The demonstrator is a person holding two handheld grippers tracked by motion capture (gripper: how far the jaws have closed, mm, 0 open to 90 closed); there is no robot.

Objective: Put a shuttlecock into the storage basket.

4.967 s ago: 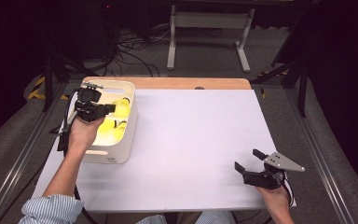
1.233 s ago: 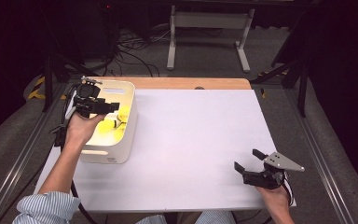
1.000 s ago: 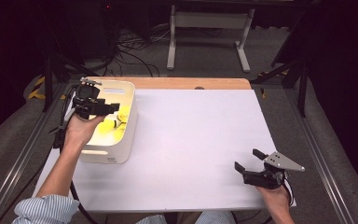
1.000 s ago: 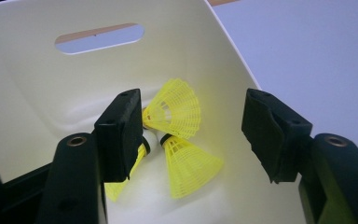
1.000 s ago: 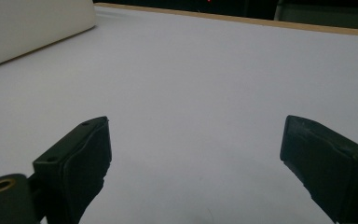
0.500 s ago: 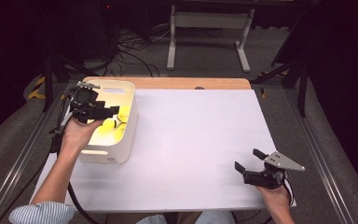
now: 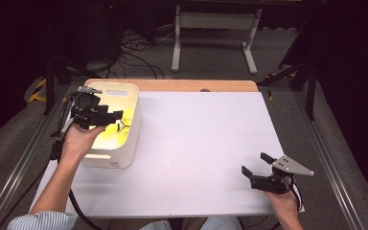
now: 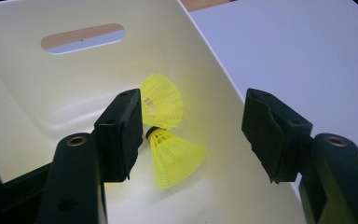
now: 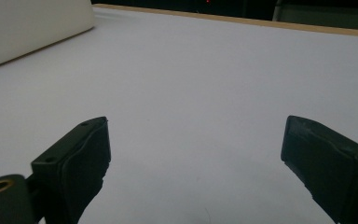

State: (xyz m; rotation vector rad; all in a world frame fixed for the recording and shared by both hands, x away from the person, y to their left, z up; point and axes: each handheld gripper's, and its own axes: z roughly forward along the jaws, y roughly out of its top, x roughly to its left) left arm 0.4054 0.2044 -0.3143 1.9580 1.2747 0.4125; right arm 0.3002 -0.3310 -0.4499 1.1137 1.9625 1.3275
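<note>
1. Two yellow shuttlecocks sit inside the cream bin point(image 8: 23, 98), on the floor against its right-hand wall as the left gripper view shows it. The upper shuttle point(image 8: 164, 101) lies just above the lower shuttle point(image 8: 175, 156), touching or near enough; their cork ends point toward the left jaw, which hides them, so I can't tell exactly how they meet.

2. The left gripper point(image 8: 193, 135) hangs over the bin with its jaws wide and nothing between the pads. One jaw is inside the bin right beside the shuttles; the other looks to sit above or outside the bin wall.

3. So the step in hand looks like a pick from the bin. To do it well I'd shift toward the bin's middle so both jaws clear the wall, then drop straight down over one shuttle.

4. Go for the lower one, it's more exposed. Pinch across the skirt near the cork, gently, since mesh skirts squash and slip. Watch you don't snag both.

5. In the high view the bin point(image 7: 133, 125) sits at the table's point(image 7: 211, 143) left edge.

6. The right gripper point(image 7: 258, 165) rests near the front right corner, well apart, jaws wide and empty.
</note>
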